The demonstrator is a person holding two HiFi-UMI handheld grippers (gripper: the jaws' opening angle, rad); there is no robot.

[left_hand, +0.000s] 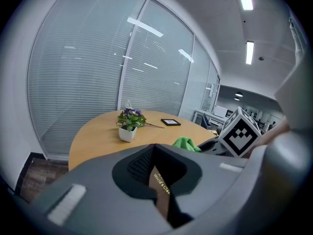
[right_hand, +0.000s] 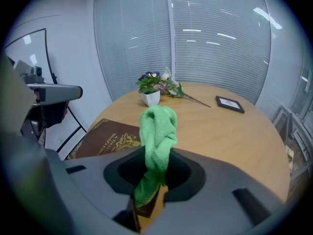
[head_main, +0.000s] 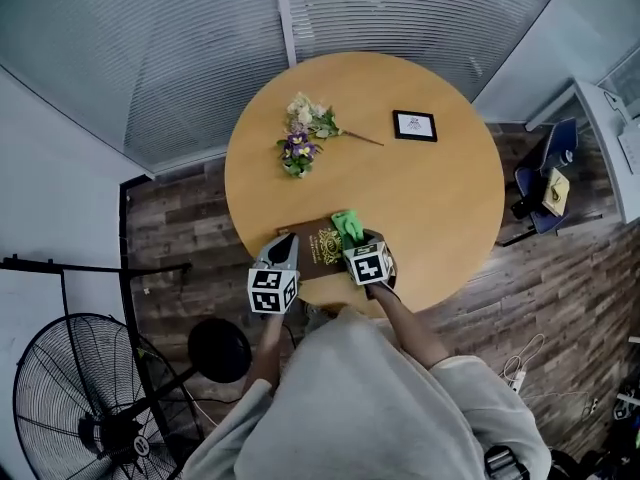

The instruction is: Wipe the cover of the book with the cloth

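The book (right_hand: 105, 137) has a dark brown cover with a gold ornament and gold lettering. It lies flat on the round wooden table (head_main: 420, 198), close to the near rim, at the lower centre of the head view. The cloth (right_hand: 157, 131) is bright green and bunched into a twisted roll. It stands at the book's right end in the head view, and in the right gripper view it rises through the middle of the frame.

A small white pot (left_hand: 126, 133) stands left of centre in the left gripper view and holds purple and pale flowers (head_main: 300, 138) with green leaves. A thin stem runs out from the bunch across the table toward a black picture frame (head_main: 414, 125), which lies flat in the upper middle of the head view.

The left gripper (left_hand: 157, 177) is clenched on the book. A brown edge with gold print sits pinched between its jaws at the lower centre of its own view. The right gripper (right_hand: 152, 180) is clamped on the cloth, with the jaws closed round the lower part of the roll and the rest sticking up past them. Under that roll a corner of the book shows between the jaws, but whether the cloth presses on the cover cannot be told. The two grippers sit side by side at the table's near edge, left of the book and right of it.
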